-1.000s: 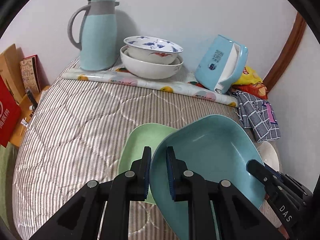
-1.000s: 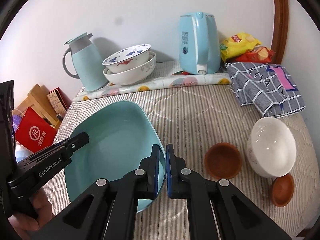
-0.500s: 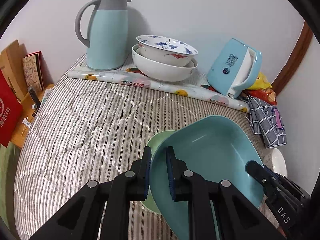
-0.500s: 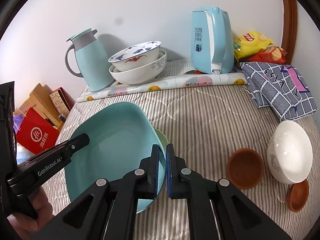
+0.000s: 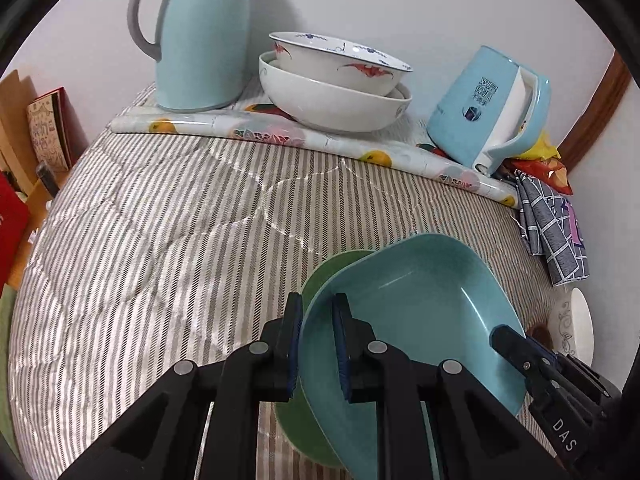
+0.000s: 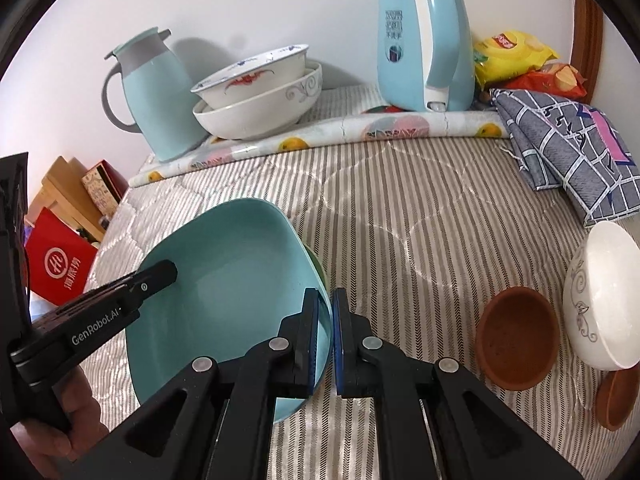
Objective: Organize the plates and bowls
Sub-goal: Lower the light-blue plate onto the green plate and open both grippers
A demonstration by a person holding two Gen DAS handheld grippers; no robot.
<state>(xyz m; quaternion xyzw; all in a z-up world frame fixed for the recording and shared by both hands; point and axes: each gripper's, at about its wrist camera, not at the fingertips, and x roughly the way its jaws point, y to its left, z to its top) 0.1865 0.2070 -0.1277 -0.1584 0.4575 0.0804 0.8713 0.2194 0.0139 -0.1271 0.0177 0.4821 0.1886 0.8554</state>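
Surface: striped quilted bed (image 5: 168, 240), white wall behind.
Far edge: thermos (image 5: 200, 36), stacked bowls (image 5: 332, 80), kettle (image 6: 424, 40).
Teal plate (image 5: 412, 312): over green plate (image 5: 332, 268), near edge.
Left gripper (image 5: 316, 340): pinching teal plate's rim.
Right gripper (image 6: 325, 336): pinching its opposite rim.

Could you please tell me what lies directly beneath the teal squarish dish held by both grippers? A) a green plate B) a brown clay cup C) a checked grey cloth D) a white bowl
A: the green plate's edge shows under the teal squarish dish.
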